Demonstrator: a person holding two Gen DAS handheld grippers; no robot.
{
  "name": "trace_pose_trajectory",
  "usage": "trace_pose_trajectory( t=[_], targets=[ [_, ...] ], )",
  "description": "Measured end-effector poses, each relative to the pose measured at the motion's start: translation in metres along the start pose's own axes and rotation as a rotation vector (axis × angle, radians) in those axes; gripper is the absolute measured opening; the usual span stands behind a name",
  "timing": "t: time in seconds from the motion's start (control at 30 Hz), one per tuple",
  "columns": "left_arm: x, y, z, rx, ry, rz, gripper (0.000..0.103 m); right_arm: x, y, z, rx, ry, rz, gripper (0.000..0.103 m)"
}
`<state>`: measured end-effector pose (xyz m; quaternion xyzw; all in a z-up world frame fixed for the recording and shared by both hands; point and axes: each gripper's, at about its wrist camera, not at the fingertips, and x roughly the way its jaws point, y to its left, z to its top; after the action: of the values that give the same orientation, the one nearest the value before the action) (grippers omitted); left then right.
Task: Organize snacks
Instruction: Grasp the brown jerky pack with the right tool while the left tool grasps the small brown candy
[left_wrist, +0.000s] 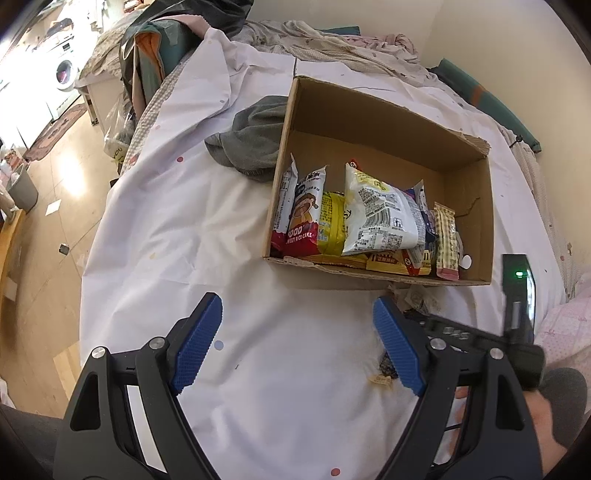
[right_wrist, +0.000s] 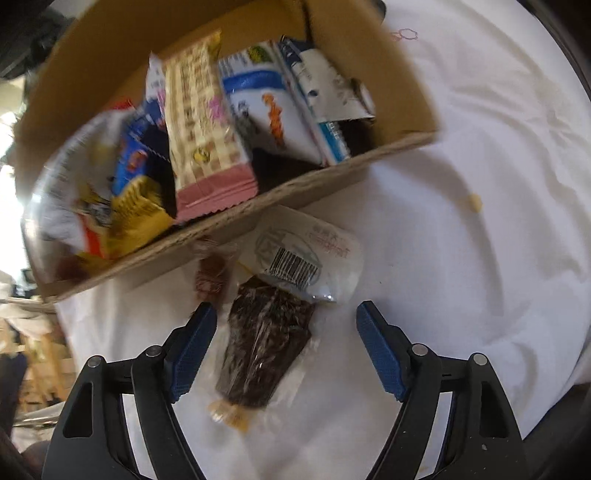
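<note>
A cardboard box (left_wrist: 476, 221) sits on the white sheet and holds several snack packets (left_wrist: 380, 218) standing along its near wall. It shows close up in the right wrist view (right_wrist: 280, 192), with a pink-ended packet (right_wrist: 207, 147) upright inside. A dark brown snack in clear wrap (right_wrist: 266, 343) lies on the sheet just outside the box, with a pale packet (right_wrist: 314, 251) beside it. My right gripper (right_wrist: 286, 317) is open, its fingers on either side of the dark snack. My left gripper (left_wrist: 297, 314) is open and empty above the sheet in front of the box.
A grey cloth (left_wrist: 251, 136) lies against the box's left side. Piled bedding (left_wrist: 314, 40) lies behind the box. The bed's left edge drops to a wooden floor (left_wrist: 48, 229). A small brown wrapped snack (right_wrist: 212, 277) lies by the box front. A yellow crumb (right_wrist: 474, 202) is on the sheet.
</note>
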<state>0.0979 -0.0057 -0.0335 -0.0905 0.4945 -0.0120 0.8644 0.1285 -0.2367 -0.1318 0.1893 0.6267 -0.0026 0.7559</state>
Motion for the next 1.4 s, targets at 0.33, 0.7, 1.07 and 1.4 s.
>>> trace_pose_trajectory(
  t=[0.33, 0.7, 1.07, 1.4],
  targets=[
    [0.003, -0.001, 0.000, -0.012, 0.017, -0.012, 0.082, 0.020, 0.039, -0.020, -0.207, -0.074, -0.171, 0.102],
    [0.005, 0.001, 0.000, -0.040, 0.039, -0.030, 0.082, -0.001, 0.028, -0.051, -0.335, 0.014, -0.109, 0.059],
    [0.068, -0.074, -0.024, 0.234, 0.183, -0.058, 0.081, -0.056, -0.010, -0.060, -0.197, -0.065, 0.040, 0.056],
    [0.137, -0.128, -0.036, 0.379, 0.211, 0.010, 0.040, -0.047, -0.015, -0.056, -0.102, -0.042, 0.070, 0.056]
  ],
)
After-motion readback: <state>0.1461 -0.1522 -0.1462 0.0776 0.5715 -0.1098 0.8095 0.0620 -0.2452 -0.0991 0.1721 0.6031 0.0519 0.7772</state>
